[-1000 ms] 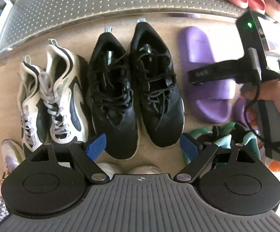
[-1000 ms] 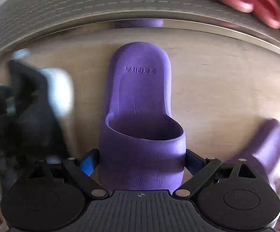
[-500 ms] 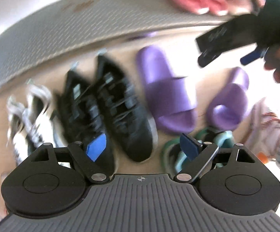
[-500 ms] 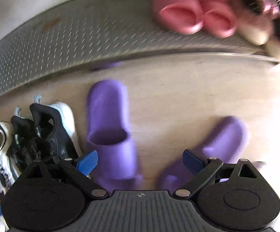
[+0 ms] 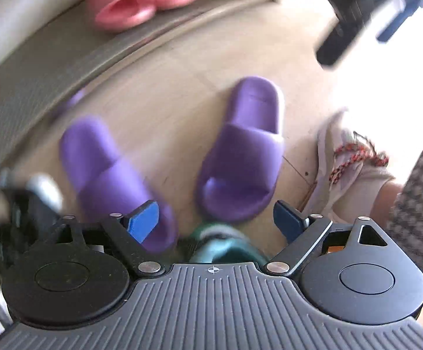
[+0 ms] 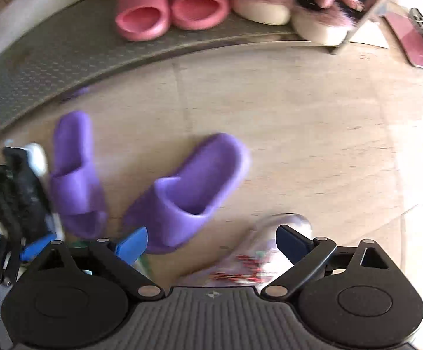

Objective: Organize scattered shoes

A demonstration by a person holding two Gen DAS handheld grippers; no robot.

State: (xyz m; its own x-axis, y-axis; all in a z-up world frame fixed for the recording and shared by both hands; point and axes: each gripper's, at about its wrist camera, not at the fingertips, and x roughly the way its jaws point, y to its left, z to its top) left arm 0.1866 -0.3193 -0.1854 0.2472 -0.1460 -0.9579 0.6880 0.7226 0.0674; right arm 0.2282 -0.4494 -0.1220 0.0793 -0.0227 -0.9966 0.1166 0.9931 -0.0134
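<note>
Two purple slides are seen lying on the pale wooden floor [image 6: 299,134], apart from each other. The left purple slide [image 6: 74,180] is laid with its long axis running nearly straight toward the metal tread-plate step [image 6: 50,58], heel end toward the step and open toe end toward the camera, just beside the black sneakers [image 6: 21,192]. The right purple slide [image 6: 188,192] is set askew: in the right wrist view its long axis is tilted from lower left to upper right. In the left wrist view it [image 5: 243,157] is seen nearly in line with the camera, toe opening nearest, and the other slide [image 5: 109,175] leans to the upper left.

The left tool [image 5: 214,218] is held spread, nothing between its blue pads, above a green shoe [image 5: 226,245]. The right tool [image 6: 211,242] is likewise spread and empty, over a pale sneaker with red laces [image 6: 258,250]. The right tool is also caught, blurred, at the upper right of the left wrist view [image 5: 357,14].

Pink slides [image 6: 170,8] and fuzzy slippers [image 6: 287,8] are ranged on the step.
</note>
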